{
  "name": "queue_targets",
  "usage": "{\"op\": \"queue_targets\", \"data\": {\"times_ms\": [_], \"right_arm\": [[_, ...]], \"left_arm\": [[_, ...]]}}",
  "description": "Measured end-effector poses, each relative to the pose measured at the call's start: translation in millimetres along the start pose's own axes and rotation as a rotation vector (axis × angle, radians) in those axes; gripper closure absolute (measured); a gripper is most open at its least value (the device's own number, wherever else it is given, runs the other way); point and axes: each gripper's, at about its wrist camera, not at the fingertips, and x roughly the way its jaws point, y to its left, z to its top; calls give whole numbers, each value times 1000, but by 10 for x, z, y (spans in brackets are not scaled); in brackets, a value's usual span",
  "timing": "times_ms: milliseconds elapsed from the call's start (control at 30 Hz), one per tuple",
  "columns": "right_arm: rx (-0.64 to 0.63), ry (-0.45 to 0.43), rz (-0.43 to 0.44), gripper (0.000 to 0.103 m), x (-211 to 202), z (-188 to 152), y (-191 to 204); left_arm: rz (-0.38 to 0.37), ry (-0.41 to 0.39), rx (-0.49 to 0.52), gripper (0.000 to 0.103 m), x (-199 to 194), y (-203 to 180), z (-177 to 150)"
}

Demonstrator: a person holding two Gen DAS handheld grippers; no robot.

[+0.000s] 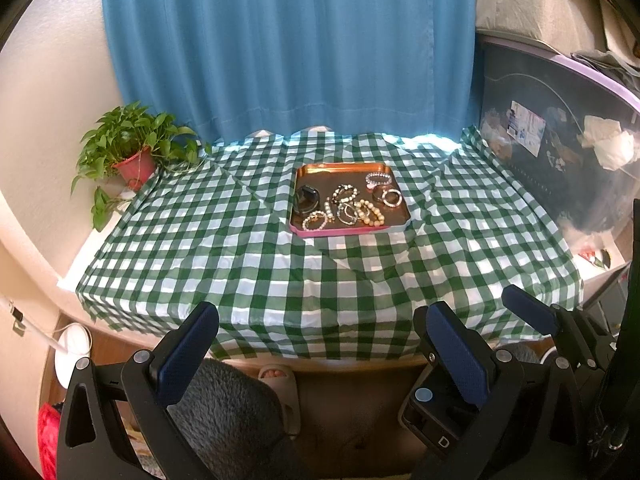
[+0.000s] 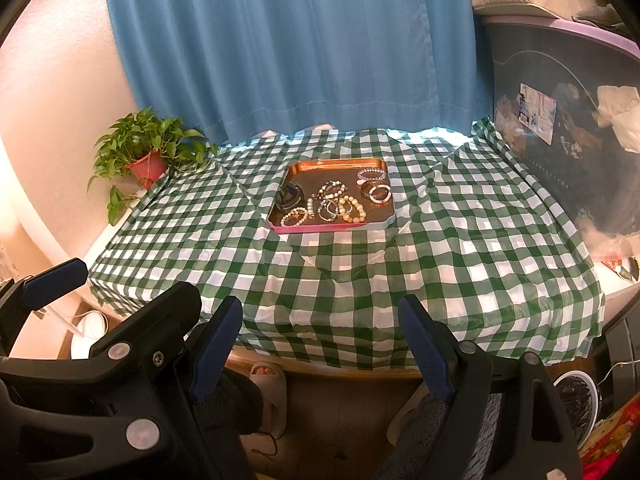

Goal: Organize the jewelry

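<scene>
Green checked tablecloth [image 1: 248,256] on a table, blue curtain [image 1: 288,40] behind, potted plant [image 1: 134,156] at the far left corner. Tray [image 1: 340,169] sits mid-table, long side across our view, bracelets [image 1: 352,204] piled inside; individual pieces are hard to tell apart. Our left gripper [image 1: 322,350] and right gripper [image 2: 320,340] both gape wide, empty, off the near table edge.
</scene>
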Motion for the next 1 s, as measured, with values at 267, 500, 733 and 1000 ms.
{"op": "queue_targets", "data": {"times_ms": [267, 500, 733, 1000], "right_arm": [[-3, -1, 1, 23, -7, -6, -12], [2, 7, 4, 23, 0, 8, -15], [7, 16, 5, 23, 17, -79, -5], [11, 17, 7, 23, 20, -113, 3]], "left_arm": [[-1, -2, -1, 0, 1, -3, 0], [3, 10, 2, 0, 17, -1, -32], [5, 18, 4, 0, 28, -14, -95], [5, 17, 5, 0, 39, -15, -64]]}}
